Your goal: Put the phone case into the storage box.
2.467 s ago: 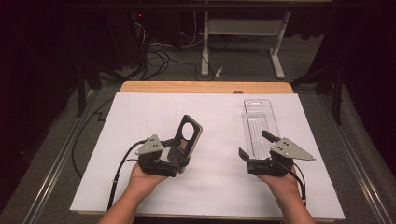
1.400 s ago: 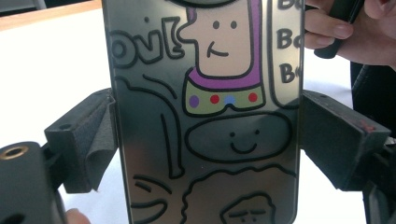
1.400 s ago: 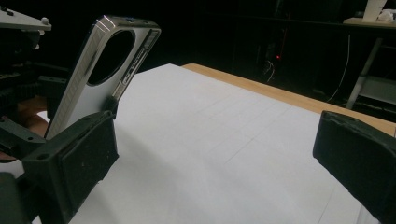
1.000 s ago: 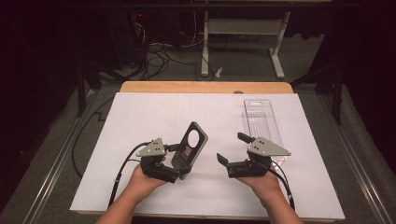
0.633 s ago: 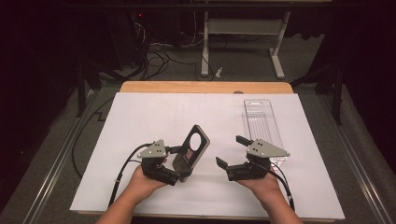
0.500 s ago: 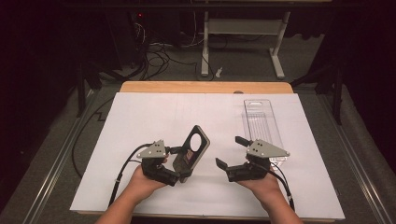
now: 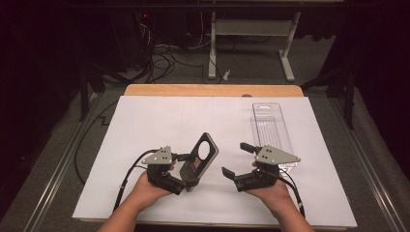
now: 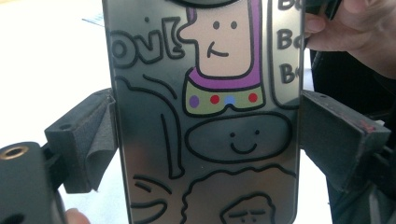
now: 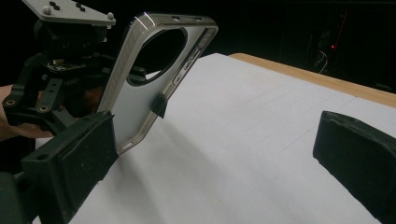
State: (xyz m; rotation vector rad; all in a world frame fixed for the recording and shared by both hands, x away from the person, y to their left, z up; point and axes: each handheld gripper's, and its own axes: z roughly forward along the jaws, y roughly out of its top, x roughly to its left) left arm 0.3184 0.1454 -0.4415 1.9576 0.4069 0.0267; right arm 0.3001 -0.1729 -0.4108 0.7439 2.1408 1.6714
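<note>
The left gripper [image 7: 186, 169] has a phone case [image 7: 199, 160] between its two jaws. In the left gripper view the case [image 8: 208, 112] sits right in the middle, and a black pad presses on each long edge, so the jaws are clamped on the case's two sides. The grip is on the lower part of the case.

The right gripper [image 7: 237, 159] is just beside the case, on its right, and does not touch it. Its jaws are wide apart with nothing between them. In the right gripper view the case [image 9: 140, 88] stands a little past the left jaw.

The case is flat and shiny, grey like metal. It has a big round hole near the top for a camera. One face has funny drawings on it: smiling faces, a purple shape with colored dots, and black letters.

The case is held up off the white table [image 7: 159, 121]. Its long side runs up and away from the person, leaning to the right, with the round hole at the high end.
</note>
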